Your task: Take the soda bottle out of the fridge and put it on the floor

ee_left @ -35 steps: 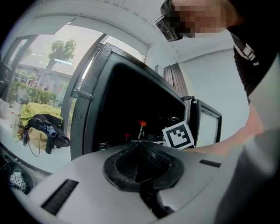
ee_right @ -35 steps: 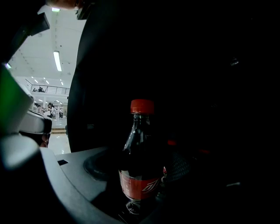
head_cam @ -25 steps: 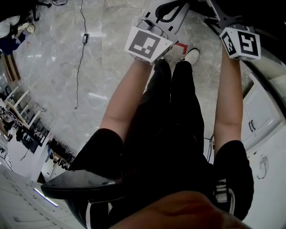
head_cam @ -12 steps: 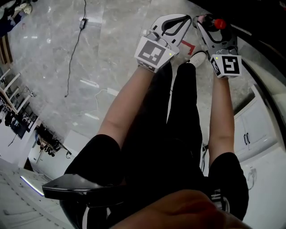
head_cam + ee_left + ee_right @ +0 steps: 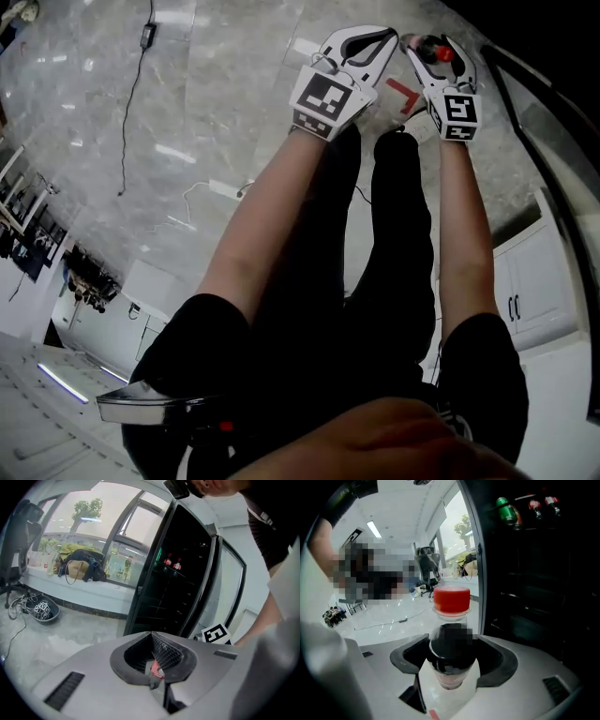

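Note:
My right gripper is shut on the soda bottle, a dark-liquid bottle with a red cap that stands upright between the jaws. In the head view the right gripper holds the soda bottle out over the grey marble floor, beside the dark fridge. Just to its left, my left gripper is shut with nothing in it. In its own view the left gripper faces the open fridge.
A green bottle and red-capped bottles lie on the fridge's upper shelf. A red tape mark and a cable are on the floor. White cabinets stand at the right. The person's legs fill the middle.
Both grippers have drawn closer together and stretched farther out over the floor. The right gripper's bottle, out of view a second ago, now shows its red cap.

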`<state>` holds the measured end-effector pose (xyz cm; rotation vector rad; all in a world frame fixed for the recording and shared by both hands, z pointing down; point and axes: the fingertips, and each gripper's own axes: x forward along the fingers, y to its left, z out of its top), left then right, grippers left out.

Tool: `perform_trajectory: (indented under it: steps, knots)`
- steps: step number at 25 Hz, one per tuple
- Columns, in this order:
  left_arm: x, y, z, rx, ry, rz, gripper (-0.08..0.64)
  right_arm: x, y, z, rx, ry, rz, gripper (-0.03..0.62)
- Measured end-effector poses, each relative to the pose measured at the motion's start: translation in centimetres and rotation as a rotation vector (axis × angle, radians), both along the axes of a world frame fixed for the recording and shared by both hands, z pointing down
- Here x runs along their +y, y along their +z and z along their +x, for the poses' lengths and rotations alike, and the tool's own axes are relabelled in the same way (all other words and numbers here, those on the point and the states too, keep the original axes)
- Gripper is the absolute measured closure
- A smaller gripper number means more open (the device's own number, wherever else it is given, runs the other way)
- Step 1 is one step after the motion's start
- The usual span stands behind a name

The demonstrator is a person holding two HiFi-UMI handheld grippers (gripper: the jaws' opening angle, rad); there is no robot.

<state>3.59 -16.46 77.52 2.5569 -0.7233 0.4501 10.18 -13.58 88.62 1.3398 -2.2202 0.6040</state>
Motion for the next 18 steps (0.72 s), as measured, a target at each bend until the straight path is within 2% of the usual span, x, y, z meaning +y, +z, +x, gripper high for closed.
perform_trajectory:
  steps: [6, 12, 15, 18]
  knots:
    - [1.1, 8.0, 0.0, -0.028, 0.013, -0.043, 0.555, 0.9, 10.6, 0.5, 0.06, -0.035, -0.084, 0.282]
    - [3.2, 11.5, 0.2, -0.005, 0.048, -0.052, 0.555, 1.4, 19.1, 1.8, 0.133, -0.027, -0.124, 0.282]
    - [4.1, 12.7, -0.7, -0.001, 0.051, -0.07, 0.555, 2.0, 22.0, 1.3, 0.152, -0.046, -0.128, 0.282]
    - [4.4, 13.2, -1.2, -0.002, 0.044, -0.075, 0.555, 1.6, 22.4, 0.5, 0.172, -0.071, -0.09, 0.282]
